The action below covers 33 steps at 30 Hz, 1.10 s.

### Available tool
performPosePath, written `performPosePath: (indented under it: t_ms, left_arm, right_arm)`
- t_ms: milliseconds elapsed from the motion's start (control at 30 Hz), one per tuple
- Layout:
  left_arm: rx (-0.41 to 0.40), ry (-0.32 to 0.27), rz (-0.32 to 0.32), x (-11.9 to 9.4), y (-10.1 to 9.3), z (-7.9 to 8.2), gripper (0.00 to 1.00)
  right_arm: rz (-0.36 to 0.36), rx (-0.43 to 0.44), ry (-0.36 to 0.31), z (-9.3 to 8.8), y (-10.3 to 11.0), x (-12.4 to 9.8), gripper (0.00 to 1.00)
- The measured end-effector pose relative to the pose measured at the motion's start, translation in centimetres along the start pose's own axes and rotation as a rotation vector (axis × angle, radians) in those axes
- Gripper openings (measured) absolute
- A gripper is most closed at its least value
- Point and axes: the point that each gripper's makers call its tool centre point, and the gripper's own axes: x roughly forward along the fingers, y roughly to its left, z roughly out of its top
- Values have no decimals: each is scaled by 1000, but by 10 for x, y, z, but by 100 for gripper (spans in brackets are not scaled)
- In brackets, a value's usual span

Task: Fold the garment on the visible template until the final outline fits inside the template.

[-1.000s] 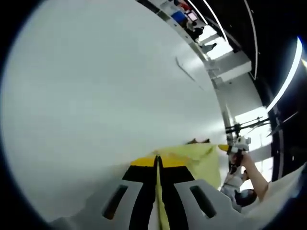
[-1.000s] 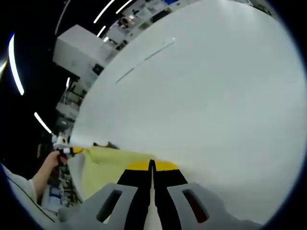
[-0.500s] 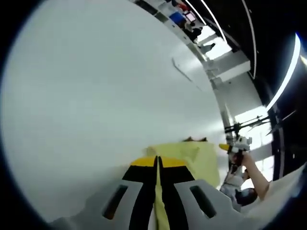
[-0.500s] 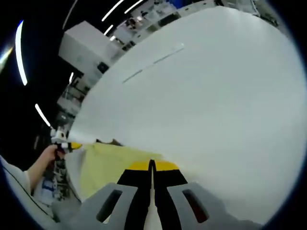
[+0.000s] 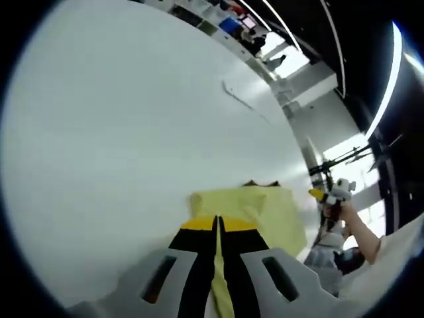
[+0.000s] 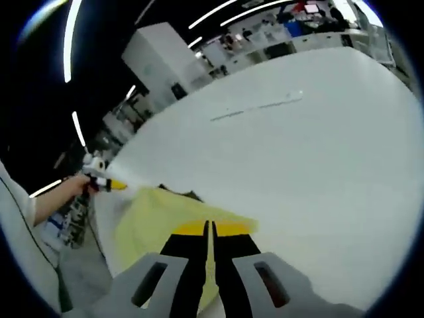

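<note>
A pale yellow garment [image 5: 265,209] hangs stretched between my two grippers above the white table [image 5: 132,119]. My left gripper [image 5: 217,222] is shut on one edge of it, the cloth pinched between the black and yellow jaws. In the right gripper view the same yellow garment [image 6: 159,215] spreads leftward, and my right gripper [image 6: 209,228] is shut on its near edge. The right gripper [image 5: 328,197] shows at the cloth's far corner in the left gripper view, held by a hand. The left gripper [image 6: 103,180] shows likewise at the left. Thin template lines [image 6: 258,107] mark the table farther off.
The white table [image 6: 318,172] spreads wide beyond the garment. A template line [image 5: 242,99] lies near its far edge. Shelves and white cabinets [image 6: 165,59] stand beyond the table in a dim room with ceiling light strips. The person's sleeve [image 6: 26,265] is at the left.
Both views have tilted, so more of the room beyond the table shows. The yellow garment now spreads wider and higher in front of both pairs of jaws. Both grippers stay shut on it.
</note>
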Motion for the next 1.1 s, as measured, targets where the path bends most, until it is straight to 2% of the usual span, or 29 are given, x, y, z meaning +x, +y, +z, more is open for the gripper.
performPosePath:
  t_ms: [67,300,467,667,967,1100]
  left_arm:
    - [4,2,5,-2,-1,-2,0]
    - [39,-24,7,-14,-7,-7,0]
    - [58,-20,-2,-18,-12,-16,1]
    - [148,20,6,-21,-19,-34,16]
    - [173,17,10,-31,-25,-47,28]
    - [173,20,15,-38,-27,-55,39]
  right_arm:
    - [1,-1,6,-2,2,0,11]
    - [3,-9,10,-8,13,-4,14]
    - [15,-11,12,-14,23,-6,17]
    - [23,-30,30,-25,35,-11,20]
    - [36,-30,20,-38,47,-26,24]
    - [47,-15,12,-43,56,-31,29]
